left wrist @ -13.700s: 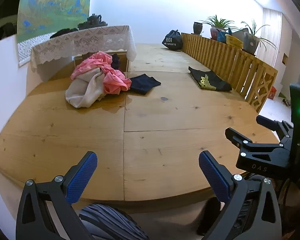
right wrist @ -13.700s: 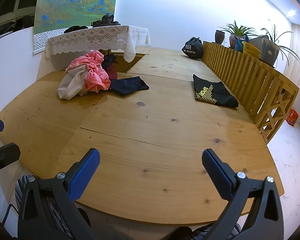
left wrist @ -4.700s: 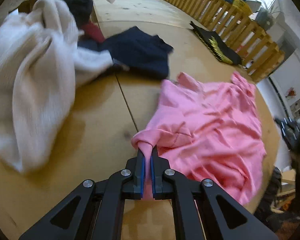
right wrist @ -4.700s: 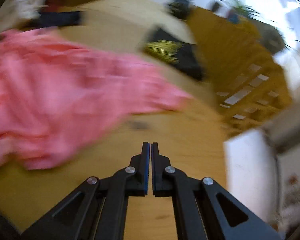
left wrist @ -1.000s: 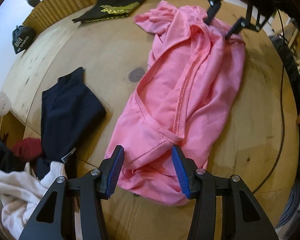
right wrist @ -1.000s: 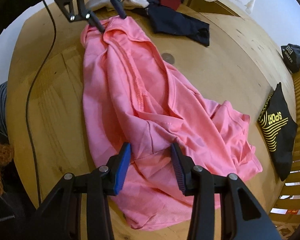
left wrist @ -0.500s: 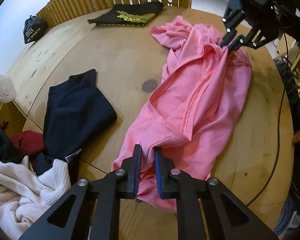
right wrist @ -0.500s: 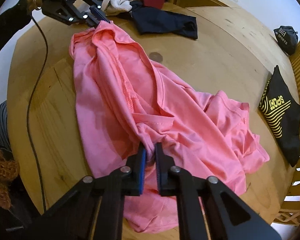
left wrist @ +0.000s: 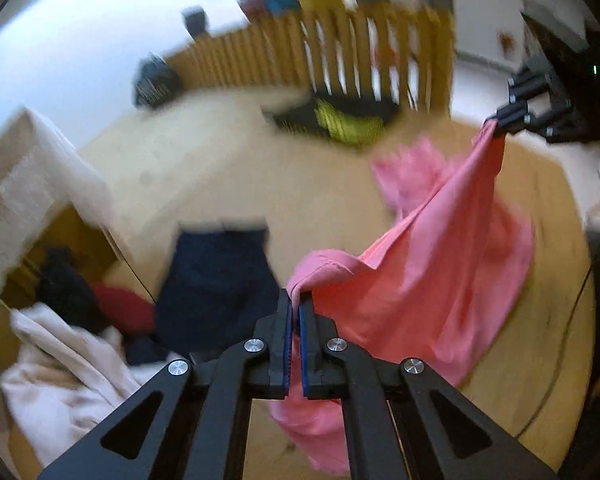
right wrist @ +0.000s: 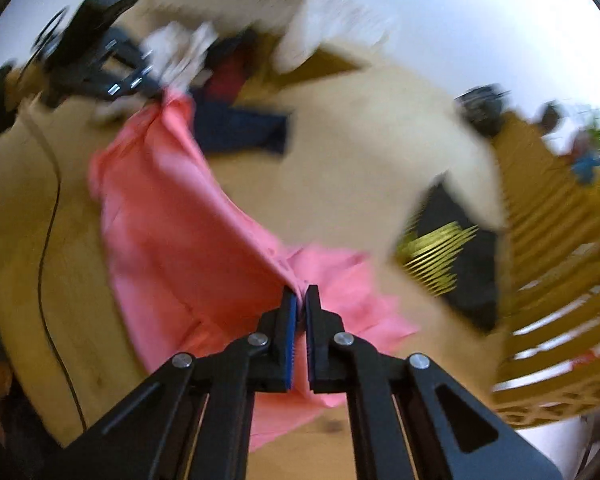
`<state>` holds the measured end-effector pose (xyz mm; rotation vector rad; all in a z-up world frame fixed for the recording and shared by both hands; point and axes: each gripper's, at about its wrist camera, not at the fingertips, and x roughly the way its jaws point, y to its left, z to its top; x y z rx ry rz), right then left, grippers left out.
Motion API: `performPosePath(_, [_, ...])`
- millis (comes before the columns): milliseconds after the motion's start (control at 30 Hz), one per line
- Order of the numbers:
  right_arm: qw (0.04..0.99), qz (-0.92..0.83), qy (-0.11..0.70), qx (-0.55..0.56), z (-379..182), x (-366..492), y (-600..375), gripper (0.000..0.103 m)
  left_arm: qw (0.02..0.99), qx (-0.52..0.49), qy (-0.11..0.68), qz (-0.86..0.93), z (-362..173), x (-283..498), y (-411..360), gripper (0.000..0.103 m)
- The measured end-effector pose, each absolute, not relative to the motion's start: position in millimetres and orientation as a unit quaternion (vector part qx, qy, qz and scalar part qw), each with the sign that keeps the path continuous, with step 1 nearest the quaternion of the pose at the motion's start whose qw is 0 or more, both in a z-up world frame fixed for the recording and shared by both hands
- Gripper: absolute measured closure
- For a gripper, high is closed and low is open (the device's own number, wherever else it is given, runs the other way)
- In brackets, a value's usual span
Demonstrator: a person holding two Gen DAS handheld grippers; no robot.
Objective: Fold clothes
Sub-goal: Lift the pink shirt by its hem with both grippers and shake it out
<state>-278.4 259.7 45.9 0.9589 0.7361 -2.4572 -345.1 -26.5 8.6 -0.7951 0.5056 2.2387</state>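
Note:
A pink garment (left wrist: 432,256) hangs stretched between my two grippers above the wooden table (left wrist: 228,168). My left gripper (left wrist: 296,300) is shut on one bunched edge of it at the bottom centre of the left wrist view. My right gripper (right wrist: 301,298) is shut on the opposite edge, and the pink garment (right wrist: 180,232) slopes from it up to the left gripper (right wrist: 156,96) at the upper left. In the left wrist view the right gripper (left wrist: 496,122) shows at the upper right, pinching the cloth. Both views are motion-blurred.
A dark navy garment (left wrist: 216,272) lies on the table beside a heap of white (left wrist: 60,364), red and black clothes. A folded black garment with yellow print (right wrist: 444,256) lies by the wooden fence (left wrist: 320,56). A black bag (left wrist: 154,80) sits far back. A cable (right wrist: 50,240) trails over the table.
Both grippers have lifted, pulling the pink garment up off the table and taut between them. Both views now swing and blur.

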Motion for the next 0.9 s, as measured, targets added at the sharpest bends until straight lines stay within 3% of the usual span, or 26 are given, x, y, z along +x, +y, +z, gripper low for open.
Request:
performPosePath(133, [0.141, -0.915, 0.257, 0.278, 106.6, -273.9, 273.4, 0.099, 0.339, -0.232, 0.154, 0.899, 94.2, -328.7, -28.9, 0.101])
performPosePath(433, [0.036, -0.957, 0.265, 0.110, 278.5, -200.1, 277.4, 0.099, 0.244, -0.092, 0.146, 0.954, 267.6, -258.3, -40.1, 0.101])
performPosePath(700, [-0.006, -0.960, 0.278, 0.028, 353.6, -121.7, 261.7, 0.099, 0.197, -0.015, 0.167, 0.966, 360.3, -170.3, -37.6, 0.100])
performPosePath(900, [-0.023, -0.963, 0.267, -0.009, 391.7, -79.3, 259.9, 0.099, 0.175, -0.005, 0.176, 0.969, 395.7, -148.5, -34.6, 0.100])
